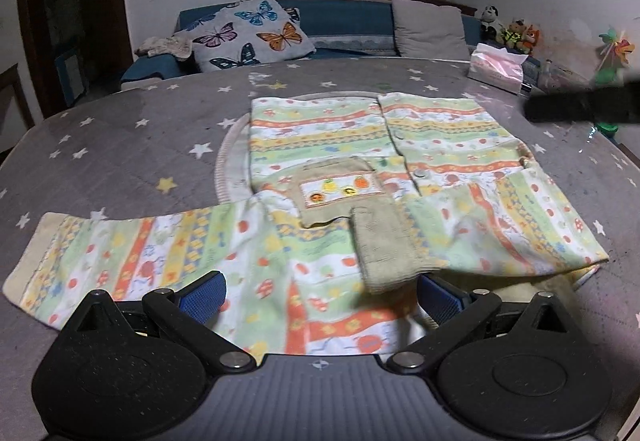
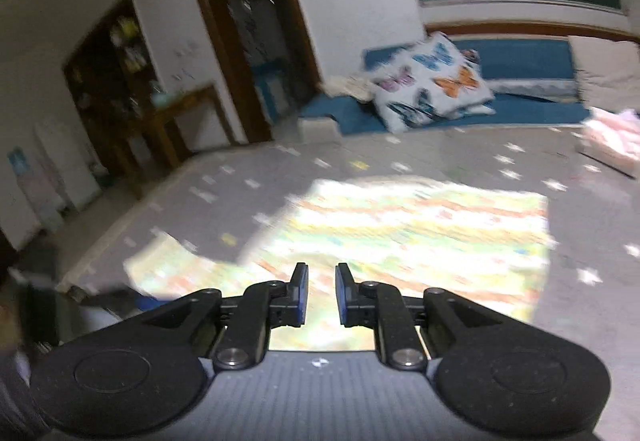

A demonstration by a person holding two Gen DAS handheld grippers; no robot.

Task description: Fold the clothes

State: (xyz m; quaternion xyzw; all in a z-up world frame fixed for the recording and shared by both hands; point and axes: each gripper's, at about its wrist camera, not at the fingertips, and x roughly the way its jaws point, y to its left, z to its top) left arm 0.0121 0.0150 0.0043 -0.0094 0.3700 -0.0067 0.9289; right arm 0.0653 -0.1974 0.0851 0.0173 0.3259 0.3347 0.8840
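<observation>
Kid's patterned shirt [image 1: 320, 169] spread flat on the grey star-print worktop [image 1: 120, 145], front side up, buttons down the middle and a tan chest pocket with little fruit patches. One sleeve stretched out sideways to the left, the other folded across the lower front so its tan cuff [image 1: 384, 249] sits just below the pocket. Round woven mat peeking out from under the shirt's left edge.

Left claw [image 1: 320, 295] wide open, blue pads spread apart low over the near hem, nothing gripped. Right claw [image 2: 321, 295] above the shirt's near edge, pads only a narrow gap apart, nothing between them; that view really blurry.

Further out: pink tissue pack [image 1: 498, 67] at the worktop's far right, then a blue sofa with a butterfly cushion [image 1: 252, 31] and some plush toys [image 1: 508, 29].
</observation>
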